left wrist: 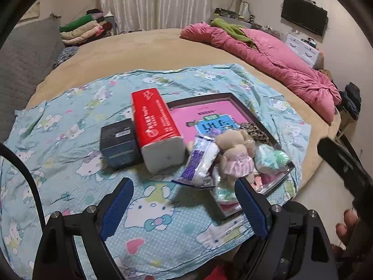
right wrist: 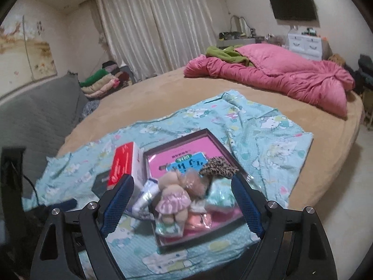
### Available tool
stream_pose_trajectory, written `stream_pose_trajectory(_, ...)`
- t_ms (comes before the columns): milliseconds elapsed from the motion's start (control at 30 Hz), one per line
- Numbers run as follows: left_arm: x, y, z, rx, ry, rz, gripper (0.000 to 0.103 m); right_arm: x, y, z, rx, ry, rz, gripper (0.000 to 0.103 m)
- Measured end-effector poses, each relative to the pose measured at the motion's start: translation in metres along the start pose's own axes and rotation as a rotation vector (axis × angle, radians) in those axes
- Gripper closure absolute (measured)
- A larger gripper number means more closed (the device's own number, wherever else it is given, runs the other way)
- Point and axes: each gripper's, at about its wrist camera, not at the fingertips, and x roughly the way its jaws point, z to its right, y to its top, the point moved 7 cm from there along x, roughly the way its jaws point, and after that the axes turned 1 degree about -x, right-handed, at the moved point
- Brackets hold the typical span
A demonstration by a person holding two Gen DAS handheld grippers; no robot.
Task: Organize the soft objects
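Observation:
A dark-framed pink box (left wrist: 229, 100) (right wrist: 184, 137) lies on a Hello Kitty cloth (left wrist: 70, 121) (right wrist: 275, 137) on the bed. A beige teddy in a pink skirt (left wrist: 235, 156) (right wrist: 173, 197) lies at the box's near end among plastic packets (left wrist: 268, 157) and a leopard-print piece (left wrist: 254, 131) (right wrist: 219, 166). A purple-white tissue pack (left wrist: 200, 163) leans on the box's left edge. A red tissue pack (left wrist: 158, 128) (right wrist: 123, 165) and a dark box (left wrist: 119, 142) sit to the left. My left gripper (left wrist: 184, 207) is open, short of the tissue pack. My right gripper (right wrist: 180, 200) is open, with the teddy seen between its fingers.
A pink quilt (left wrist: 275, 58) (right wrist: 279, 74) with a green cloth lies at the bed's far right. Folded clothes (left wrist: 86, 26) are stacked at the far left beside a grey couch (left wrist: 25, 56). The bed's edge drops to the floor on the right (right wrist: 338, 186).

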Motion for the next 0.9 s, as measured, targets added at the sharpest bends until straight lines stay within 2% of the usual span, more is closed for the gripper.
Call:
stream_pose_trajectory(167, -0.004, -0.011, -0.010, -0.024, 0.016, -0.009, 0.015, -0.003, -0.020, -0.003, -0.062, -0.016, -0.020, 0.017)
stream_pose_trajectory(400, -0.009, -0.024, -0.006, -0.020, 0.021, -0.015, 0.015, -0.005, -0.042, 0.016, -0.052, -0.053, -0.061, 0.017)
stream_pose_trajectory(467, -0.010, -0.027, -0.005, -0.024, 0.017, -0.018, 0.015, -0.007, -0.045, 0.021, -0.027, -0.053, -0.069, 0.017)
stream_pose_trajectory(900, 0.001, -0.043, -0.003, -0.026, 0.026, -0.041, 0.015, 0.001, -0.056, 0.009, -0.116, -0.066, -0.064, 0.017)
